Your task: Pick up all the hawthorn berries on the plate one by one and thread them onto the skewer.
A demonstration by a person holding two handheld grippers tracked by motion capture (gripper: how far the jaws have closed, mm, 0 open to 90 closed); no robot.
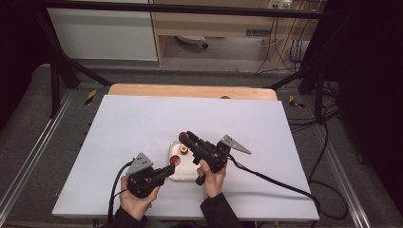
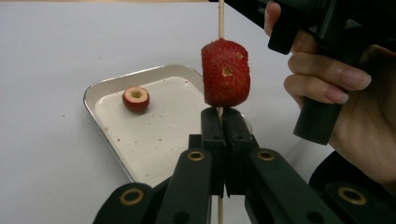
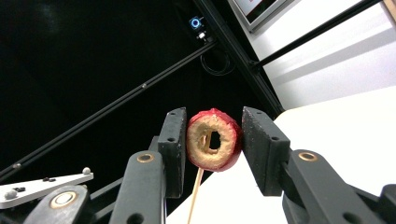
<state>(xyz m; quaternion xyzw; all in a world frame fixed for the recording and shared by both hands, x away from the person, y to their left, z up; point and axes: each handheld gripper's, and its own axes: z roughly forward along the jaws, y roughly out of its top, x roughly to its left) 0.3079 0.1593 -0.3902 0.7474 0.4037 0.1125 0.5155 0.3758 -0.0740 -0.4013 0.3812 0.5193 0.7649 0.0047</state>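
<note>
Two grippers work over a small metal tray (image 1: 183, 176) low in the centre of the high view. In the left gripper view the left gripper (image 2: 222, 122) is clamped tight on a thin wooden skewer (image 2: 221, 17) standing upright, with one red fruit piece (image 2: 226, 73) already threaded just above the jaws. In the right gripper view the right gripper (image 3: 214, 142) pinches a cored fruit ring (image 3: 214, 139), the skewer's tip close behind its hole. To my eye, the ring's hole should line up squarely with the tip before sliding on, without squeezing harder. One more cored fruit (image 2: 136, 98) lies in the tray, upper left.
</note>
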